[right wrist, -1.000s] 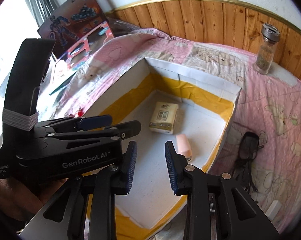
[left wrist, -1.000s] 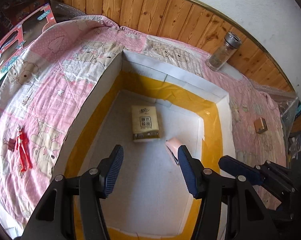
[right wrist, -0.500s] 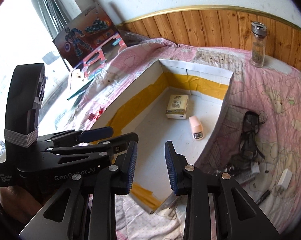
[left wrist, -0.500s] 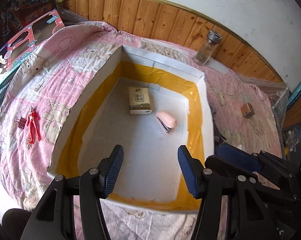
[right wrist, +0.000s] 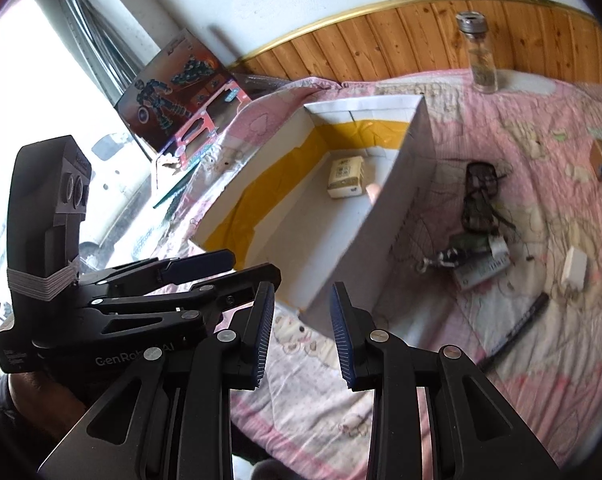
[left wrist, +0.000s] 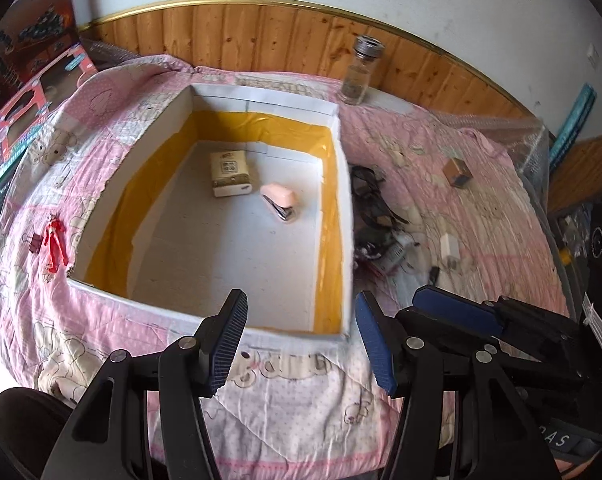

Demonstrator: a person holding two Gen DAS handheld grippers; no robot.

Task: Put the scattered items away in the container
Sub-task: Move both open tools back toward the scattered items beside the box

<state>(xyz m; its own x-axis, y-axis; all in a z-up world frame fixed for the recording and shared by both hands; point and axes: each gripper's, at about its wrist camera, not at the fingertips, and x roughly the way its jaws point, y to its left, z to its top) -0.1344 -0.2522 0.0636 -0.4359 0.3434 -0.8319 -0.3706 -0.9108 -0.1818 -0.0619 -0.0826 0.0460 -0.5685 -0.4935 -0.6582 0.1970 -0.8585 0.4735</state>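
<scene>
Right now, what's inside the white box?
Two things lie on the floor of the white box: a tissue pack and a pink stapler, apart. In the right wrist view the near wall covers most of the stapler.

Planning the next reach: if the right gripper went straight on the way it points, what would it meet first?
Probably the near corner of the white box, right ahead of the open right gripper; depth is uncertain.

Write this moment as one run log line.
left gripper: open, empty | right gripper: open, empty | box: tissue pack, stapler
</scene>
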